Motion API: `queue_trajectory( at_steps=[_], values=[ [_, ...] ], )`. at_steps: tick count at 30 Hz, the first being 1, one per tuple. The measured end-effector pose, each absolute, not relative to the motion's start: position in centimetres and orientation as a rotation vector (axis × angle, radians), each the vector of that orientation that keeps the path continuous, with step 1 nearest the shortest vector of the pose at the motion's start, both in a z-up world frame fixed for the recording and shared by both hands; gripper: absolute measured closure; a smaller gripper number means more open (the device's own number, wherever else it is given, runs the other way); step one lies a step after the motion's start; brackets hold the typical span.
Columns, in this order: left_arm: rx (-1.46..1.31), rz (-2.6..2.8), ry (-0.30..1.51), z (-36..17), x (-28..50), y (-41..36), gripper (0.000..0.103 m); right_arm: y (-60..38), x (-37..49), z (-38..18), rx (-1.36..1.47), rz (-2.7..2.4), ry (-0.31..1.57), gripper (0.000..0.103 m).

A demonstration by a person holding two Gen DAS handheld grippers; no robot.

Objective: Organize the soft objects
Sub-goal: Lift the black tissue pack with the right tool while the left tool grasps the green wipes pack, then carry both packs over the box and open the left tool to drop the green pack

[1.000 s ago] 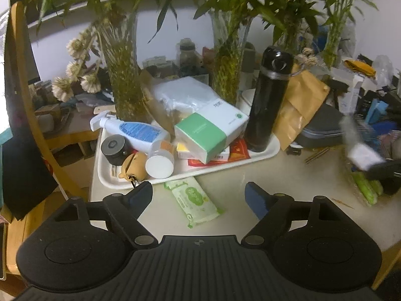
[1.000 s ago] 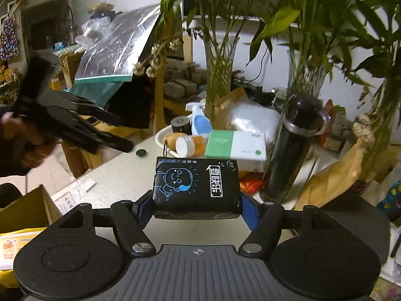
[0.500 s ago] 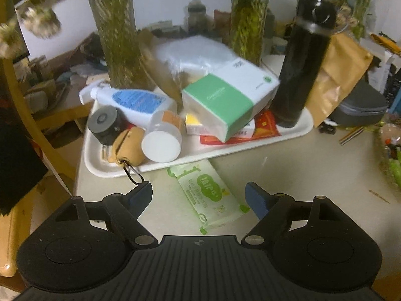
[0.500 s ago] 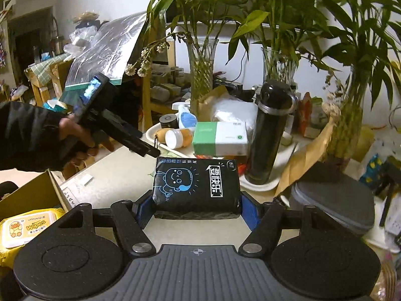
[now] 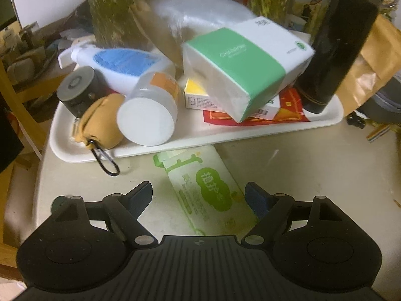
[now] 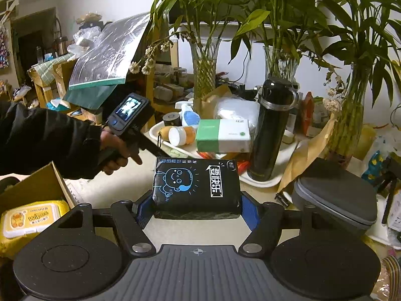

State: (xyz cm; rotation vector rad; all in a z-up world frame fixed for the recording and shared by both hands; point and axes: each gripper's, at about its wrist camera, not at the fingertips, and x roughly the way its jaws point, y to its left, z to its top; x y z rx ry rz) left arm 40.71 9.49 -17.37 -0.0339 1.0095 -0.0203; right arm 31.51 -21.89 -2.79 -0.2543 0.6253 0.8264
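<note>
Left gripper (image 5: 198, 195) spread wide, empty, straddling green wipes pack (image 5: 208, 190) lying low centre just below white tray (image 5: 333, 115), presumably for grasping. Right gripper (image 6: 196, 209) clamped on black tissue pack (image 6: 196, 188), held mid-frame, probably bound for cardboard box (image 6: 37, 188) lower left.
</note>
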Motion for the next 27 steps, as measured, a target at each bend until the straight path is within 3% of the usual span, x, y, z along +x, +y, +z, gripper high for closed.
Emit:
queue_trajectory(
  at_steps=[6,9,12,18,27],
  values=[
    [0.007,0.01,1.003,-18.6,41.8,8.7,0.025,-22.2,31.7,-3.5,-0.248,0.821,0.64,0.03],
    [0.028,-0.006,0.971,-18.4,41.6,8.2,0.041,-22.4,31.9,-3.8,-0.252,0.805,0.643,0.03],
    [0.053,-0.009,0.971,-18.2,41.2,8.0,0.047,-22.4,32.0,-4.0,-0.246,0.797,0.655,0.03],
    [0.034,-0.082,0.982,-17.8,39.2,8.7,0.054,-22.1,31.4,-4.2,-0.257,0.793,0.68,0.03],
    [0.103,-0.153,0.928,-15.2,35.4,8.7,0.055,-21.3,30.4,-4.0,-0.279,0.778,0.696,0.03]
  ],
)
